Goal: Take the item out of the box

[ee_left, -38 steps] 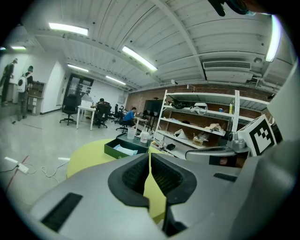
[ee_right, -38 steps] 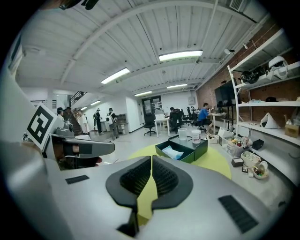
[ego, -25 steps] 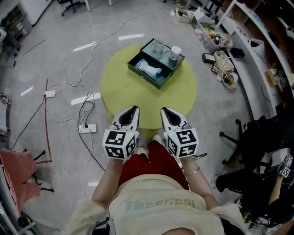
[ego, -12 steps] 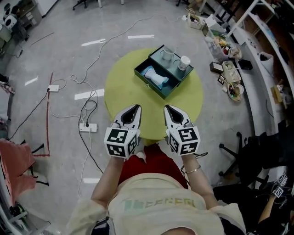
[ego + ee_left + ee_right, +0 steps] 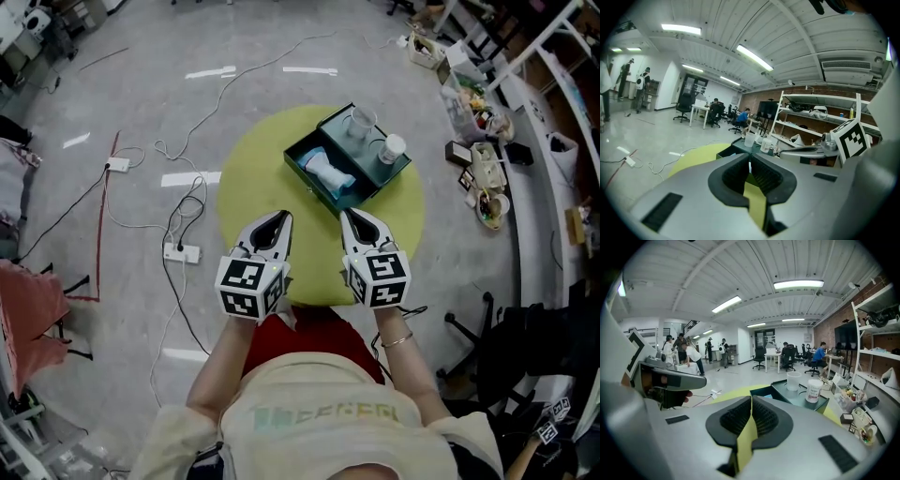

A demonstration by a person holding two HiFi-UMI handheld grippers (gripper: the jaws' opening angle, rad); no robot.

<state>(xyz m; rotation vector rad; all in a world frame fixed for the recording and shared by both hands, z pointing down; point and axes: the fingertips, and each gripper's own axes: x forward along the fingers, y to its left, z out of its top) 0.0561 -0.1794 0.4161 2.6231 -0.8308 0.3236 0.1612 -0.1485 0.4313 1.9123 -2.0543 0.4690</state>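
Two closed, empty grippers held short of the box on the round table.

The left gripper (image 5: 278, 218) and right gripper (image 5: 351, 215) hang side by side over the near side of the yellow-green table (image 5: 253, 178), each with its jaws pressed together on nothing. Just beyond them, closer to the right one, sits the dark green box (image 5: 373, 169). The pale blue and white item (image 5: 333, 173) lies in its open compartment, apart from both grippers. On the box's other half a clear cup (image 5: 362, 122) and a white-capped jar (image 5: 391, 148) stand upright. Cables (image 5: 178, 202) trail across the grey floor (image 5: 122, 122) on the left.
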